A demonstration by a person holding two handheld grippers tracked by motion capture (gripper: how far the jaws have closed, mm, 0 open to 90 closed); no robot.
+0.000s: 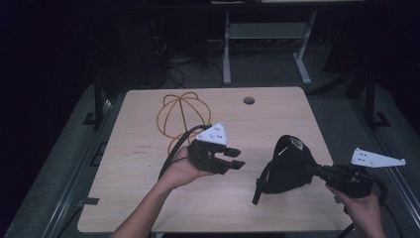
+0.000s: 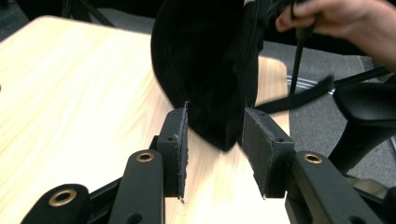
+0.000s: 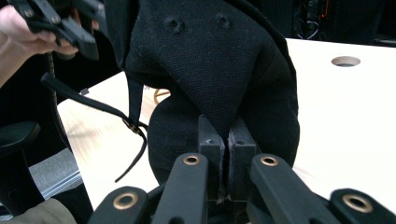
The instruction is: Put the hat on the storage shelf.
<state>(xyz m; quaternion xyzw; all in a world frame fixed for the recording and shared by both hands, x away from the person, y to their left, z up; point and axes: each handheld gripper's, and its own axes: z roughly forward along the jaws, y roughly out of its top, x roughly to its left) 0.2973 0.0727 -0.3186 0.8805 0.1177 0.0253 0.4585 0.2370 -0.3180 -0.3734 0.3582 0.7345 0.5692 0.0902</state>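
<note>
Wooden table (image 1: 148, 198), one black cap (image 1: 287, 168) clenched in right gripper (image 1: 317, 171), left gripper (image 1: 236, 158) released.

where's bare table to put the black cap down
Bare wood along the near edge of the table, the far right corner beside the round hole, and the left side. Crowded: the orange wire frame, left gripper, and the black cap pinched by the right gripper.
</note>
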